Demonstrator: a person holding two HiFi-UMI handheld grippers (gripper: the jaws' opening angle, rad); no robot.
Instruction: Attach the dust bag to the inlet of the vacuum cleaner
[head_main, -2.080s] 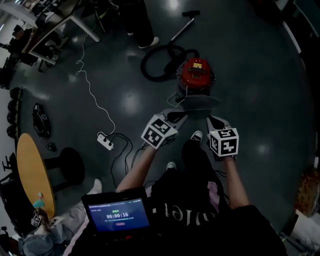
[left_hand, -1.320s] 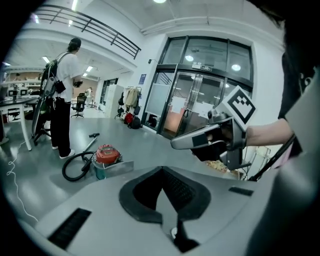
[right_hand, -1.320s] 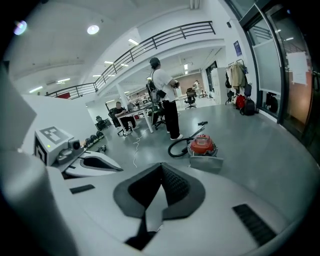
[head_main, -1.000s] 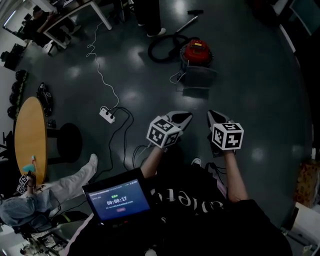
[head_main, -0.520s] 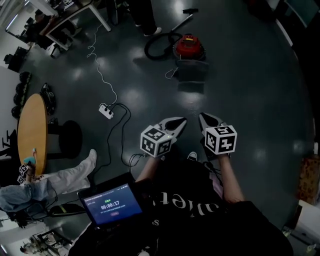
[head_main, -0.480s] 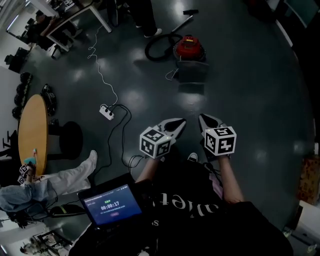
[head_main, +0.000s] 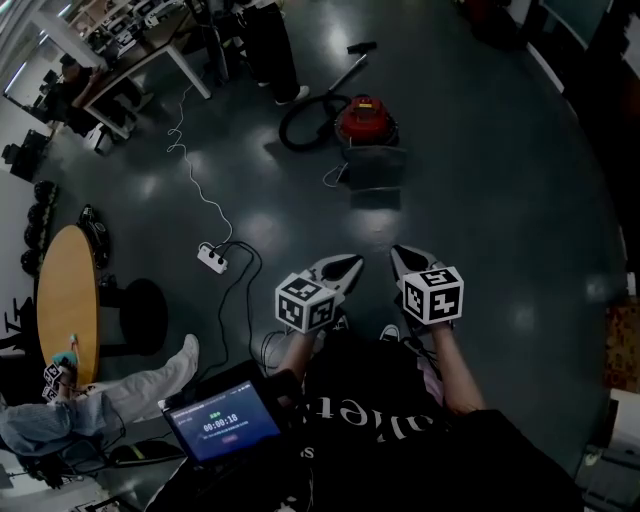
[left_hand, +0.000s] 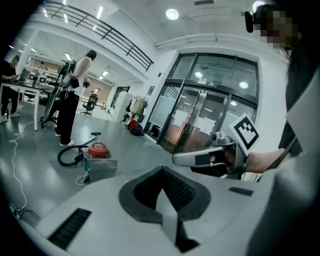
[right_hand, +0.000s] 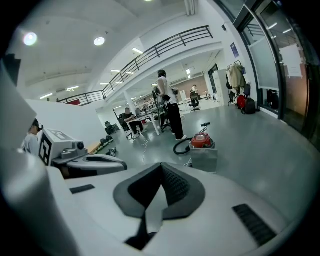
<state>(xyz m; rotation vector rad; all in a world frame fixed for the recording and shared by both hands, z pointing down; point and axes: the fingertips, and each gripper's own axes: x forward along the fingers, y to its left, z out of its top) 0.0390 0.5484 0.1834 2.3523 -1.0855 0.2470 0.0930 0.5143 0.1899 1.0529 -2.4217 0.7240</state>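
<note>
Nearest, well short of red vacuum cleaner (head_main: 364, 118): left gripper (head_main: 350, 265), right gripper (head_main: 399, 255), side by side, fingers (left_hand: 177, 192) of these 2 pressed together, empty. Farther: grey dust bag (head_main: 377, 165) on floor (head_main: 500, 200), just at near side of vacuum cleaner. Hose (head_main: 300, 125) looped left of vacuum cleaner.

The floor (head_main: 500, 210) looks glossy, the vacuum cleaner (head_main: 365, 118) shiny red plastic.

Dark glossy floor (head_main: 500, 220) w/ red vac (head_main: 365, 118), grey dust bag (head_main: 377, 166) just beside, power strip (head_main: 212, 258) well apart
</note>
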